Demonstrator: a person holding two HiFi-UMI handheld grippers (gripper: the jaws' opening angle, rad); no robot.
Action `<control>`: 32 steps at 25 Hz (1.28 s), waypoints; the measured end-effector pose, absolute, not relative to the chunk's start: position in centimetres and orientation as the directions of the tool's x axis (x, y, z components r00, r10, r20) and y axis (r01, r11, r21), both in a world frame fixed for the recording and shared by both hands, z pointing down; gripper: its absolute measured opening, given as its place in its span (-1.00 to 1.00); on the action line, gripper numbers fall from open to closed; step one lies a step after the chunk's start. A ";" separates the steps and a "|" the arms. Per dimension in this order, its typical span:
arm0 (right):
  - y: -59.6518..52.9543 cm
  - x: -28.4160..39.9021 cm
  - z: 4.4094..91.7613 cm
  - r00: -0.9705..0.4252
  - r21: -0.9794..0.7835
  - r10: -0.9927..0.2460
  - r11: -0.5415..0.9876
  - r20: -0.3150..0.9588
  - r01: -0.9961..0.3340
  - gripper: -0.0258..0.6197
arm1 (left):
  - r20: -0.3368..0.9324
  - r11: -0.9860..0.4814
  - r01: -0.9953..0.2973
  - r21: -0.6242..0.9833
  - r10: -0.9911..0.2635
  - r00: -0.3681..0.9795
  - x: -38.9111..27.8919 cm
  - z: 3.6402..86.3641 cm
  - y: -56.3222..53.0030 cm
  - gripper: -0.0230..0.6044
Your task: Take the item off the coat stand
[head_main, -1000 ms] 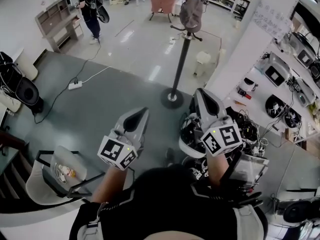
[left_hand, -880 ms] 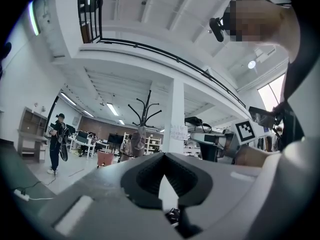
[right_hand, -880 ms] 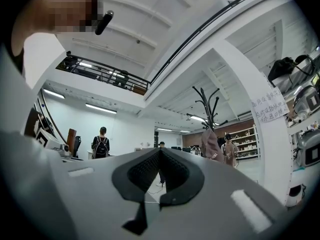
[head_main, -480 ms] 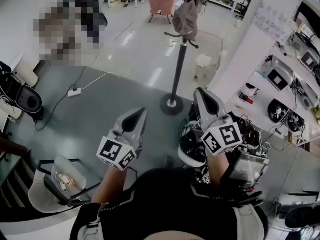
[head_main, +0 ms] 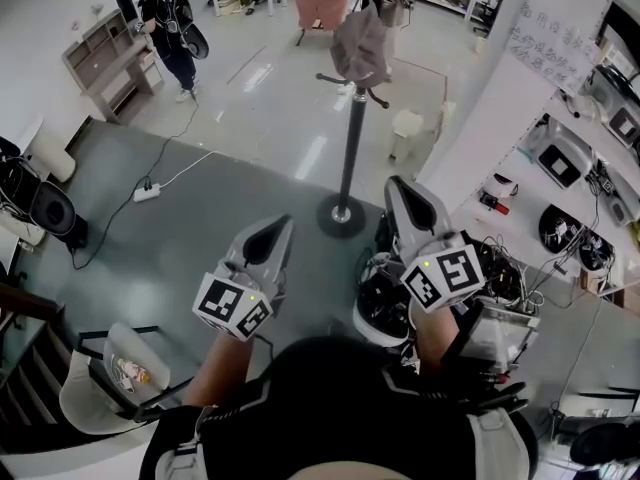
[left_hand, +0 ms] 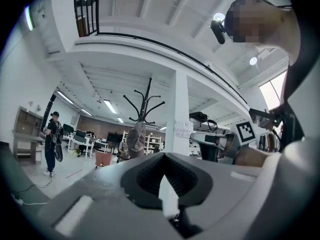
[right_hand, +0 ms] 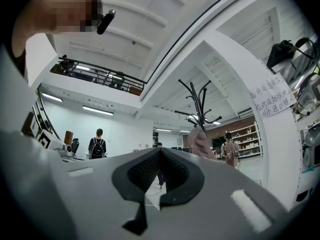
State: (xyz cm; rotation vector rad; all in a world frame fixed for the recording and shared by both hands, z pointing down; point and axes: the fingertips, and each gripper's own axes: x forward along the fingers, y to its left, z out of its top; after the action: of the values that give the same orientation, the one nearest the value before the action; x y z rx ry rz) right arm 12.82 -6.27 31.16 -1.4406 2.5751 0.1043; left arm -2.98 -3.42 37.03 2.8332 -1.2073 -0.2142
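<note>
- While both grippers are held out in front of the person, the coat stand [head_main: 352, 138] is up ahead, well apart from both of them.
- A grey cap [head_main: 360, 46] hangs on a hook near the top of the coat stand.
- The left gripper [head_main: 278, 230] has its two jaws pressed together, with nothing held in them.
- In the left gripper view, the tips of the left gripper [left_hand: 163, 154] meet in a point. The cap [left_hand: 135, 139] shows far off, just above the jaws and a bit to the left.
- The right gripper [head_main: 400, 190] is closed tight too, and it holds nothing.
- In the right gripper view, the tips of the right gripper [right_hand: 160, 150] touch. The cap [right_hand: 200, 143] hangs far off, a bit to the right of them, under the dark curly hooks of the coat stand [right_hand: 200, 104].
- Each gripper has a marker cube [head_main: 233, 305] with black and white squares at its back end, close to the person's hand.
- The round foot of the coat stand sits on the dark grey floor [head_main: 200, 228], near where the pale shiny floor starts.
- A person with a backpack [head_main: 168, 28] stands far back on the left.
- A pink chair [head_main: 323, 10] is behind the coat stand.
- A white pillar [head_main: 490, 98] stands to the right of the coat stand, with a paper sheet [head_main: 545, 33] stuck on it.
</note>
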 end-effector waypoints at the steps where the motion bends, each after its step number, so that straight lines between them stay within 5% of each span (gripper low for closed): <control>1: -6.7 13.1 31.2 -0.511 -0.032 -0.836 0.527 -0.198 -0.849 -0.89 | -0.105 -0.693 -0.714 0.101 -0.721 0.685 -2.7 37.0 -3.9 -0.88; 13: -10.7 17.0 30.8 -0.543 -0.045 -0.810 0.564 -0.221 -0.824 -0.89 | -0.077 -0.693 -0.716 0.083 -0.721 0.689 2.7 36.8 -8.2 -0.88; 32: -15.1 16.1 32.1 -0.517 -0.066 -0.830 0.540 -0.207 -0.839 -0.89 | -0.047 -0.722 -0.688 0.074 -0.692 0.720 1.9 37.8 -12.4 -0.88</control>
State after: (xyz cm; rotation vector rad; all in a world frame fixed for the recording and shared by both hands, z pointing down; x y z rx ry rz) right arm 16.12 -15.06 32.06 -1.4112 2.5635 0.0616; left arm 1.88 -12.38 37.75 2.8661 -1.1504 -0.1096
